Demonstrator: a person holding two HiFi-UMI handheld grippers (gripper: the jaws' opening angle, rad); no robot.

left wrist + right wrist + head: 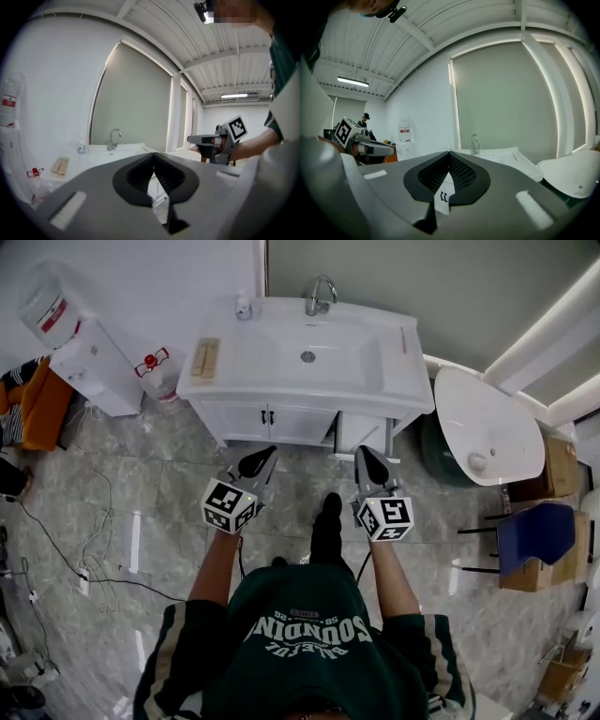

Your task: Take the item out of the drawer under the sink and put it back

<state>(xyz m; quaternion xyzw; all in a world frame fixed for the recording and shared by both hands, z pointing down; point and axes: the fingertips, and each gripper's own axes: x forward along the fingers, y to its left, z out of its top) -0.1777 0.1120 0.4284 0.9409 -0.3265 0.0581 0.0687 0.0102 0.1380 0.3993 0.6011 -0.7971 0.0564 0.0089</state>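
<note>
Stance: I stand on the tiled floor [141, 484] facing the sink [337, 357], well apart from it, with one dark shoe [328, 510] set forward between the two grippers.
Left arm: my bare left forearm [216, 568] reaches straight ahead. The left gripper [260, 462] lies about level, its nose toward the doors of the cabinet [234, 420] under the sink, not touching them.
Right arm: my right forearm [394, 579] runs beside the left one, reaching about as far. The right gripper [368, 463] lies level and aims at the right part of the cabinet.
Spacing: the grippers are side by side, apart from each other, and each shows in the other's view.
Left tongs: narrow, tips meeting, with nothing between them.
Right tongs: pressed together, empty.
Item: I cannot see it in any view. The cabinet doors with the two black handles [266, 415] look closed, and I cannot tell which front is the drawer.
Far side: the tap [320, 294] stands at the far edge of the sink.
Left of sink: a water dispenser [89, 357] stands against the wall.
</note>
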